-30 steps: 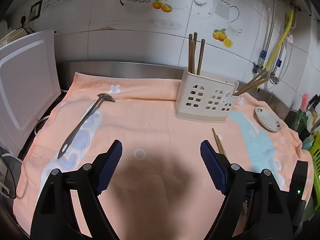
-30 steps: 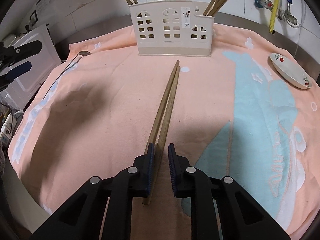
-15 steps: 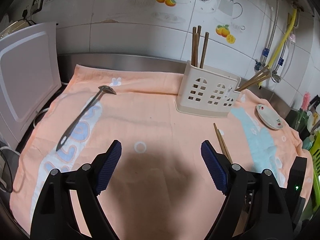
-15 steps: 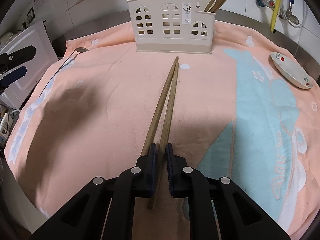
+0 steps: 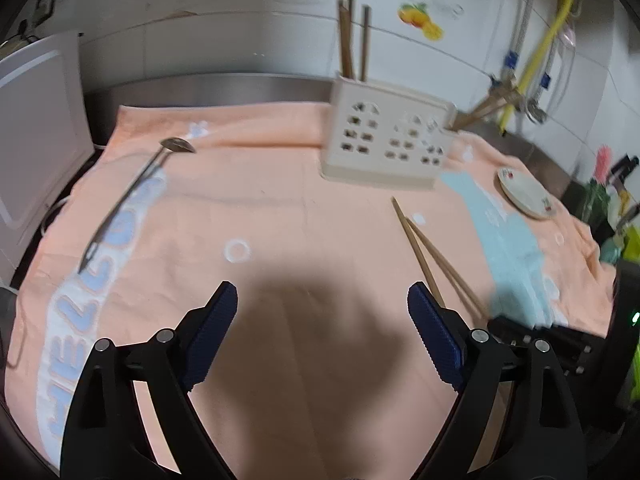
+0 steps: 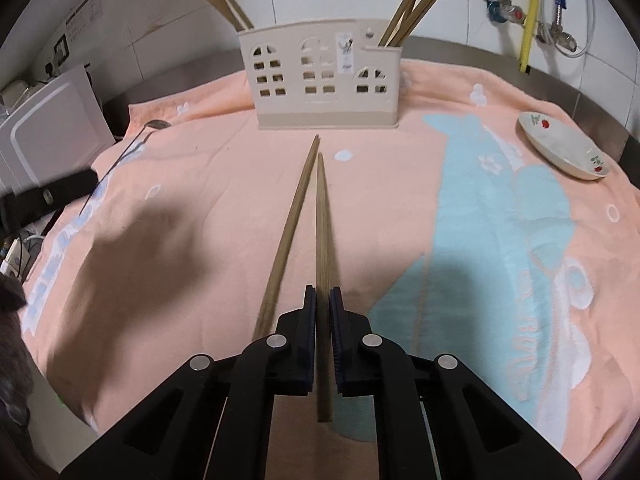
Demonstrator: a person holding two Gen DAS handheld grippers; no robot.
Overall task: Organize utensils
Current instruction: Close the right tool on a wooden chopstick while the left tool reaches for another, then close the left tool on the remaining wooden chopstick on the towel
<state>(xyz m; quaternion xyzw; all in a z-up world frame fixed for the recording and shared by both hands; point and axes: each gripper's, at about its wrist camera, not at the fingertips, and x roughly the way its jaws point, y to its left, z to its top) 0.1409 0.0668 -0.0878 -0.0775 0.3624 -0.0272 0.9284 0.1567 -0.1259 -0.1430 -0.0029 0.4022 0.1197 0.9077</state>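
Observation:
My right gripper (image 6: 322, 295) is shut on one wooden chopstick (image 6: 321, 220), which points at the cream utensil holder (image 6: 320, 84). The second chopstick (image 6: 294, 216) lies just left of it, outside the pads, on the peach towel (image 6: 200, 200). Both chopsticks (image 5: 430, 256) also show in the left wrist view, right of my left gripper (image 5: 322, 290). Its jaws are opening wide over bare towel with nothing between them. A metal spoon (image 5: 132, 196) lies on the towel at the far left. The holder (image 5: 384, 144) has chopsticks standing in its two end compartments.
A small white dish (image 6: 560, 144) with red fruit prints sits on the towel's right side. A white board (image 5: 36, 120) leans at the left edge. Tiled wall and pipes (image 6: 528, 12) run behind the counter. My left gripper's black finger (image 6: 48, 196) shows over the spoon handle.
The right jaws have closed onto one chopstick, and the pair has spread apart at the near end. My left gripper has dropped lower toward the towel, its jaws slightly wider.

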